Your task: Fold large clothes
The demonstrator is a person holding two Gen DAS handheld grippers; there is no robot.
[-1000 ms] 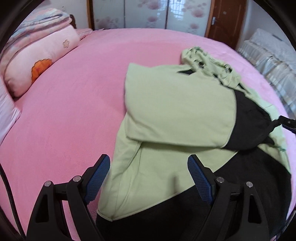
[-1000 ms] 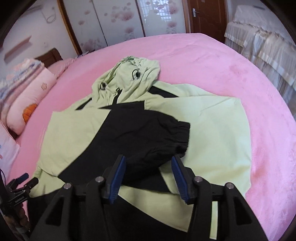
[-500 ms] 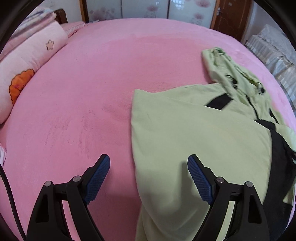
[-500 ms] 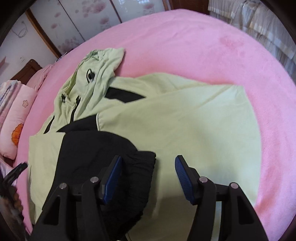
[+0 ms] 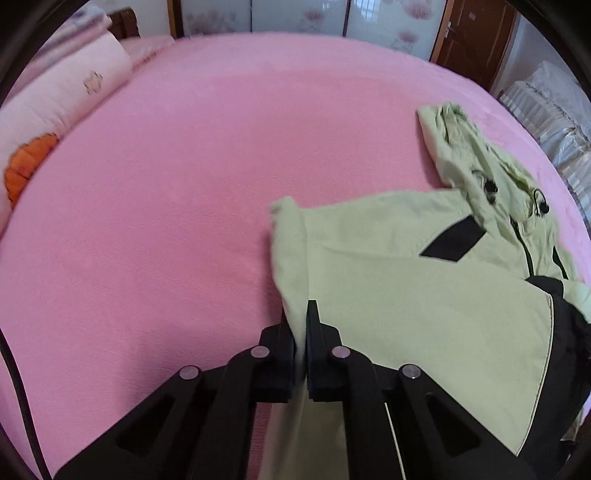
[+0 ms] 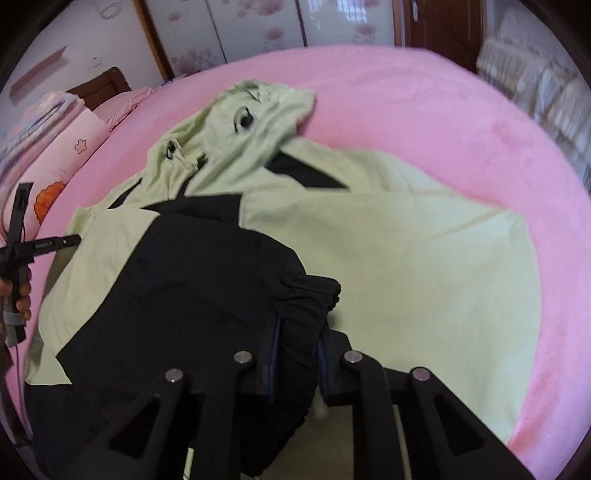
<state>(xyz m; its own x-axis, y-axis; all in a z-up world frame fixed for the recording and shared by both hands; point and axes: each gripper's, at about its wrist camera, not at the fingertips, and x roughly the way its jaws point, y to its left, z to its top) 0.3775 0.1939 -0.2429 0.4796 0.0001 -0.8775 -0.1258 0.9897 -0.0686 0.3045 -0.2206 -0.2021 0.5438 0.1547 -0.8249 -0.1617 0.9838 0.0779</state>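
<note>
A light green and black hooded jacket (image 5: 406, 295) lies spread on the pink bed (image 5: 166, 203), hood (image 5: 472, 158) toward the far side. My left gripper (image 5: 301, 314) is shut on the jacket's green left edge, and the cloth runs down between its jaws. In the right wrist view the jacket (image 6: 424, 266) has a black sleeve (image 6: 207, 280) folded across its front. My right gripper (image 6: 299, 325) has its jaws closing on that sleeve's gathered cuff (image 6: 314, 295), which fills the gap between the pads.
A pink pillow with an orange print (image 5: 55, 110) lies at the bed's left. White ruffled bedding (image 5: 546, 110) and a brown door (image 5: 476, 33) stand at the right, flowered wardrobe panels behind. A person's hand (image 6: 20, 295) shows at the left edge.
My left gripper moved left to the jacket's green edge and shut on it. My right gripper came down over the black cuff and its jaws narrowed onto it.
</note>
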